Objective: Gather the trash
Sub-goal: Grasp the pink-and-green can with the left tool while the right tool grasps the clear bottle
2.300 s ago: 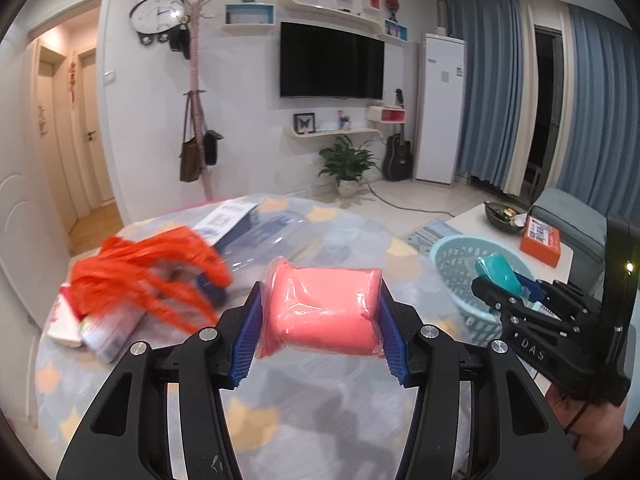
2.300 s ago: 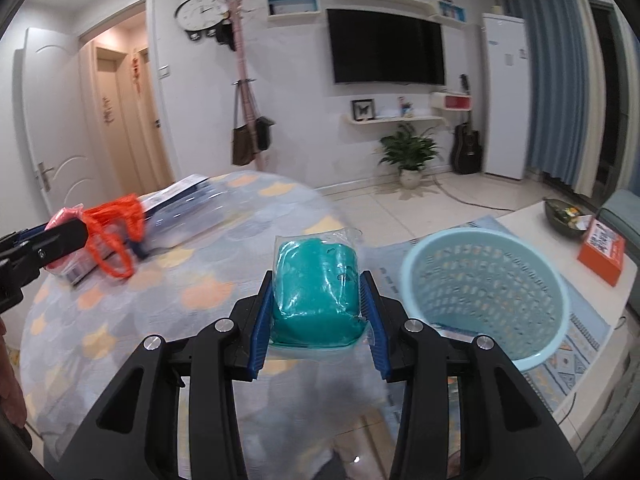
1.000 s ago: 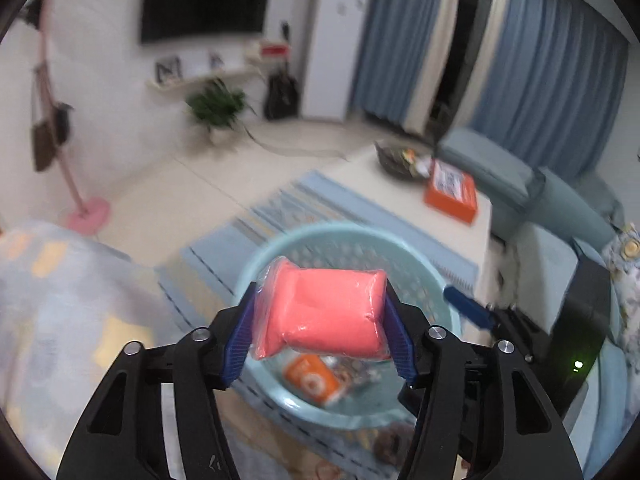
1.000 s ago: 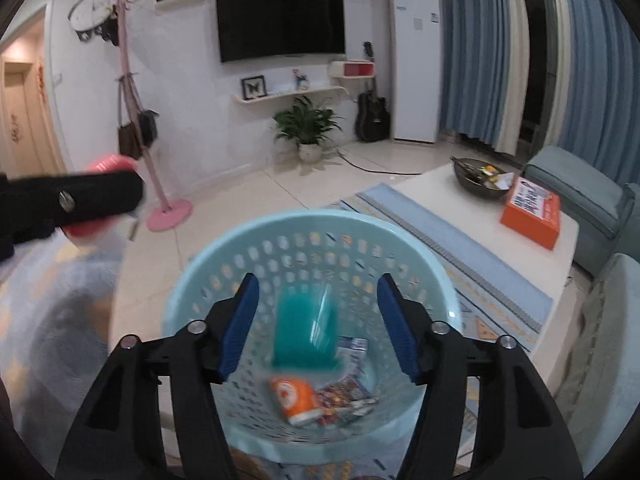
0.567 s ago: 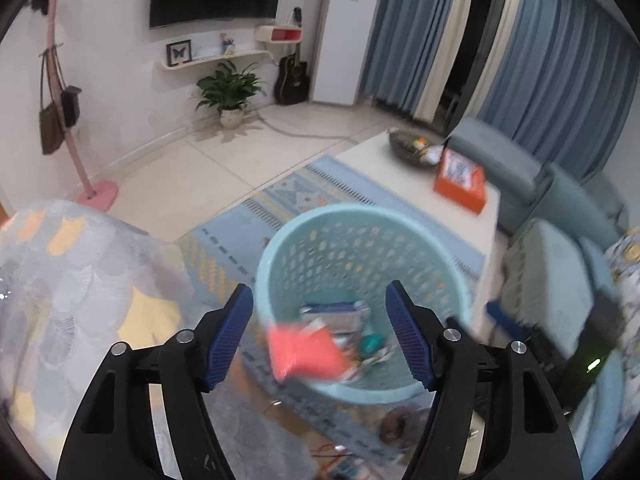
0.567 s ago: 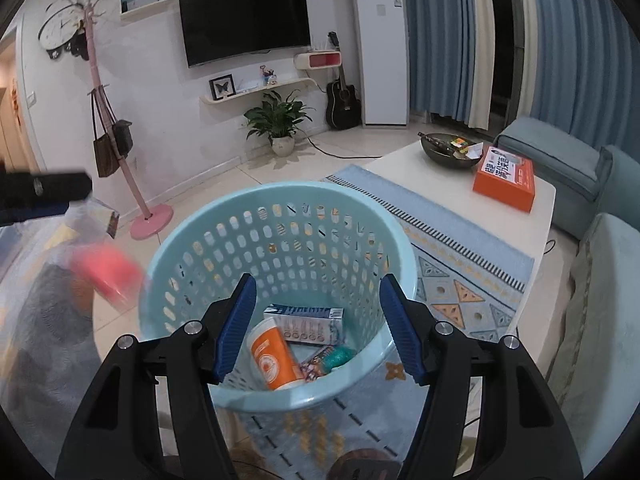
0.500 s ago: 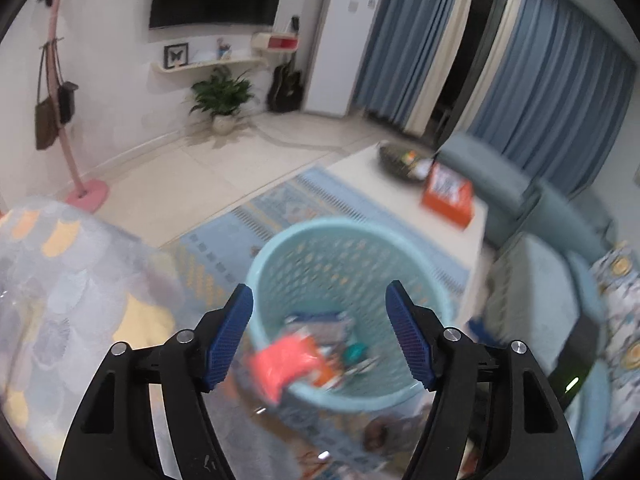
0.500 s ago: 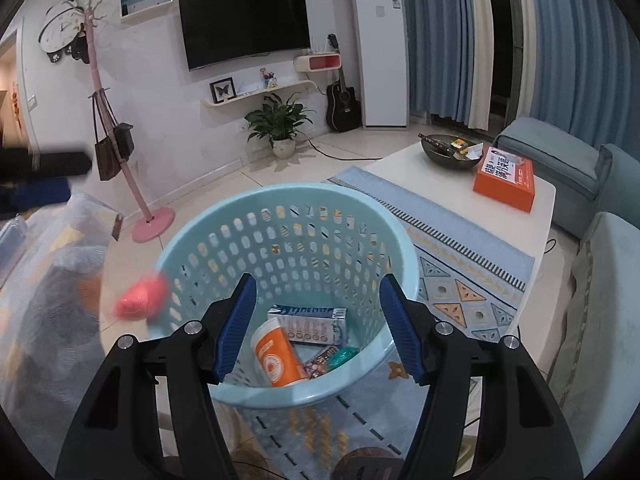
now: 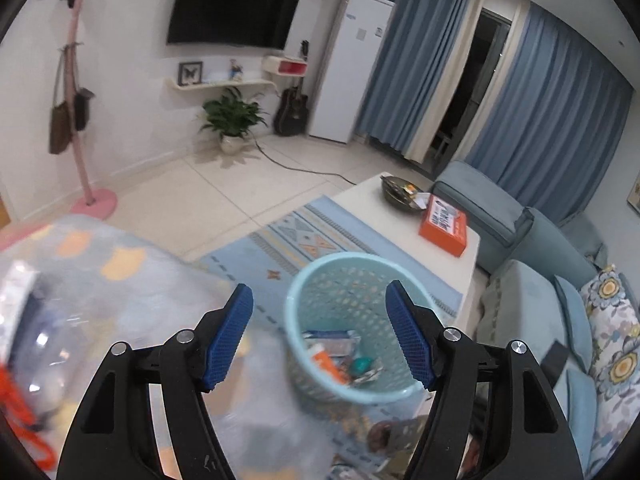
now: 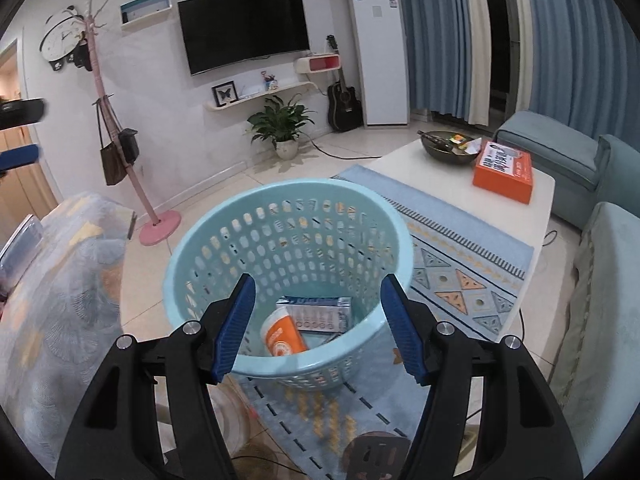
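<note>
Counter [image 9: 120, 280]: at left, covered by a patterned cloth.
Left claw [image 9: 320, 336]: released, holding nothing.
Basket [image 10: 188, 248]: on the rug, beside the counter.
Trash [image 10: 316, 312]: lies in the basket, a box and an orange cup.
Right claw [image 10: 318, 326]: released, holding nothing, above the basket.

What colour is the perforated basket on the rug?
Light aqua blue basket, seen best in the right wrist view.

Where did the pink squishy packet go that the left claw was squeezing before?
Yes, it moved. The left claw is empty now; the packet dropped down toward the blue basket, but I cannot spot it inside.
</note>
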{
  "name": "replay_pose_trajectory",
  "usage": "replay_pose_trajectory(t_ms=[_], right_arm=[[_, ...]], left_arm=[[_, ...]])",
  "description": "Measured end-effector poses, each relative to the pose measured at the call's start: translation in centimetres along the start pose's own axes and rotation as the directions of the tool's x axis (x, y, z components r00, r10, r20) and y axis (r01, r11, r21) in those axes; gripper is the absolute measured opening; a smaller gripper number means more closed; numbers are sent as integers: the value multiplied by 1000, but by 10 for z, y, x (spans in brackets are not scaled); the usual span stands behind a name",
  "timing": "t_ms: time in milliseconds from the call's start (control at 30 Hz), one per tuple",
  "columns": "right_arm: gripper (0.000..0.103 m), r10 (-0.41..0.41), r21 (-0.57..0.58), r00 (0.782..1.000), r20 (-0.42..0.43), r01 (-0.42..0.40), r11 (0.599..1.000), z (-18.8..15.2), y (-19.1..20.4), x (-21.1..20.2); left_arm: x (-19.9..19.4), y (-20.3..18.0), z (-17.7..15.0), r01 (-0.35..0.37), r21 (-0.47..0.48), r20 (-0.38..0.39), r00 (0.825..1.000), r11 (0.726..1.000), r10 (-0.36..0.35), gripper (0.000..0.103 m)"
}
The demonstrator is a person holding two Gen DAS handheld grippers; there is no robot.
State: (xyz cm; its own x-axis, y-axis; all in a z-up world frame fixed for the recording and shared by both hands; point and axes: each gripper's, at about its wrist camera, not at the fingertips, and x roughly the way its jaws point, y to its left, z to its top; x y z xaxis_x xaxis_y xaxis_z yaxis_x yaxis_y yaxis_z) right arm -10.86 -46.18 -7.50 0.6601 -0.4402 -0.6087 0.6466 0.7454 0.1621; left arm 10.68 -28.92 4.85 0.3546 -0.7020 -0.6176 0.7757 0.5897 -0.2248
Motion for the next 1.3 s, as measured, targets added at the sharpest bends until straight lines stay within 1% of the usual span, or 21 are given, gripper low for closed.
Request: replay_pose_trajectory(t_ms=[133,200,267,333,367,433,533,600,633,700,733,833,867,933,967,1000,1067,1100,1133,1233,1300], right_arm=[[62,45,-20,999,1,-45,999,0,14,0],[62,71,-22,997,4,-71,997,1,22,-2],[62,110,-36,994,3,-110,993,3,33,-6],[62,143,-66,990,3,-143,988,3,49,-11],[62,163,-82,987,2,-162,983,3,58,-14],[64,202,-114,979,-3,-201,973,2,77,-20],[66,268,-160,963,-10,-266,951,0,111,-29],[66,313,-185,950,-18,-311,932,-1,132,-37],[66,344,-199,939,-27,-342,918,-1,144,-41],[66,396,-220,917,-47,-396,891,-2,163,-48],[66,424,-238,903,-62,-426,873,-3,177,-53],[66,464,-279,882,-85,-468,838,-7,206,-65],[66,475,-290,876,-89,-479,829,-7,214,-68],[68,492,-311,866,-94,-495,811,-9,227,-76],[69,497,-319,863,-93,-498,806,-11,232,-79],[70,500,-325,861,-95,-501,802,-12,237,-81],[70,502,-333,858,-105,-506,796,-15,244,-82],[70,503,-335,857,-112,-509,793,-17,248,-82],[70,502,-337,857,-117,-509,792,-19,249,-81],[70,498,-341,857,-134,-512,788,-19,256,-76],[70,500,-344,854,-145,-517,784,-17,261,-73]], left_arm=[[-56,22,-20,-113,-19,52,992,993,114,68],[-89,35,-38,-191,-45,92,977,981,194,71],[-119,51,-61,-274,-78,120,952,958,282,73],[-142,69,-87,-359,-101,122,921,928,370,73],[-149,74,-95,-395,-102,120,906,913,405,73],[-163,93,-122,-489,-97,88,864,867,497,73],[-173,127,-148,-530,-115,16,845,840,535,73],[-181,149,-164,-554,-144,-30,830,820,556,73],[-187,157,-170,-558,-156,-34,827,815,561,73],[-195,168,-174,-561,-165,-25,825,811,565,73],[-199,171,-176,-558,-165,-14,826,813,564,73],[-201,186,-178,-547,-152,-2,833,823,554,73],[-198,195,-178,-557,-140,-10,827,819,561,73],[-193,218,-182,-589,-132,-49,807,797,588,73],[-189,231,-182,-592,-137,-81,805,794,587,73],[-186,237,-180,-582,-145,-97,813,800,573,73],[-182,252,-173,-540,-177,-109,842,823,528,73],[-181,256,-169,-524,-189,-107,852,831,513,73],[-180,259,-165,-514,-195,-102,858,835,504,73],[-171,263,-149,-512,-182,-92,859,839,504,73],[-163,262,-145,-510,-175,-93,860,842,501,73]])
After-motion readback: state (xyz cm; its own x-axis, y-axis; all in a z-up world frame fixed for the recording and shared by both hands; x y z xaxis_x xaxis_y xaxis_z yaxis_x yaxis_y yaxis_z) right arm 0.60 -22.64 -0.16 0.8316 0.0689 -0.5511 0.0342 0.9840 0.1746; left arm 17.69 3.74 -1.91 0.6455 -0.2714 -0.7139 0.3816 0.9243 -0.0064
